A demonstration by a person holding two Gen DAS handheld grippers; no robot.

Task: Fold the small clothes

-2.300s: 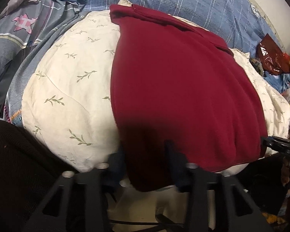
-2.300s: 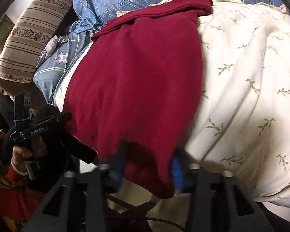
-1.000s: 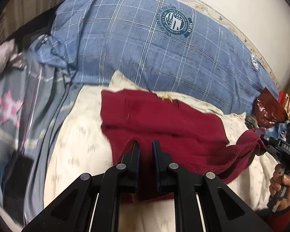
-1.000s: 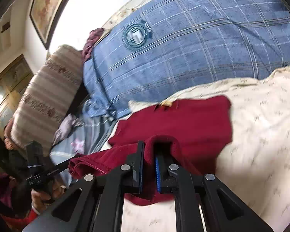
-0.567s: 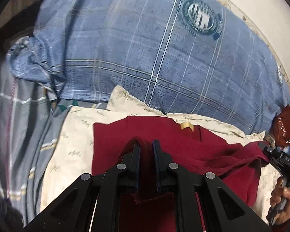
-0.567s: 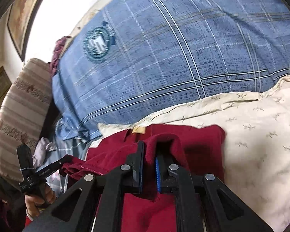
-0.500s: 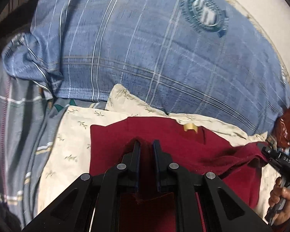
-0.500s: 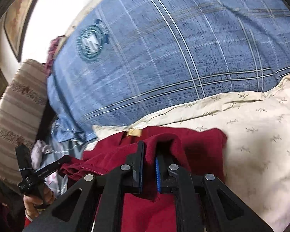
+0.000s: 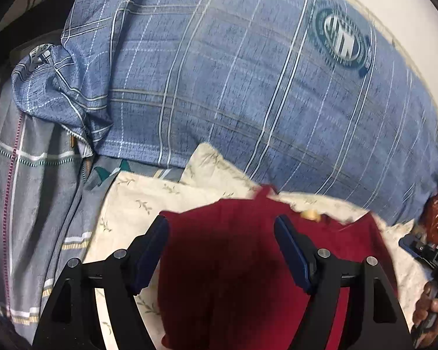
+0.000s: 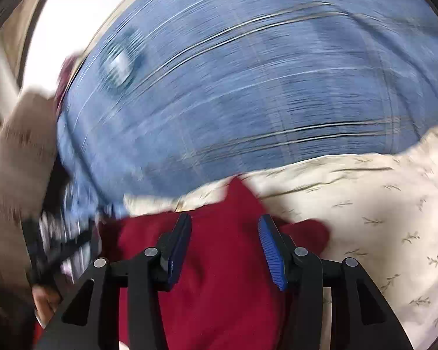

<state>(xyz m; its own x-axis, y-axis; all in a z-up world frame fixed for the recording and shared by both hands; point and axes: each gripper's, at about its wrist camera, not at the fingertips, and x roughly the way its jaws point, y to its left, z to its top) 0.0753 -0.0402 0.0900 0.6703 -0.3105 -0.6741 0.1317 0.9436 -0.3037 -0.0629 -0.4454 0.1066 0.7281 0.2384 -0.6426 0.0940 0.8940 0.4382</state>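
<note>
Around us lie a big blue plaid pillow (image 9: 248,87) behind, a grey checked sheet (image 9: 29,204) at the left and a cream leaf-print cushion (image 10: 379,218) under the work. Our left gripper (image 9: 220,250) and right gripper (image 10: 224,248) both gape wide — holding nothing — above the red garment (image 9: 233,277), which rests on the cushion.

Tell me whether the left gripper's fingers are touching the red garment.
Cannot tell: left wrist view shows the left gripper open over the red garment, any gap hidden.
</note>
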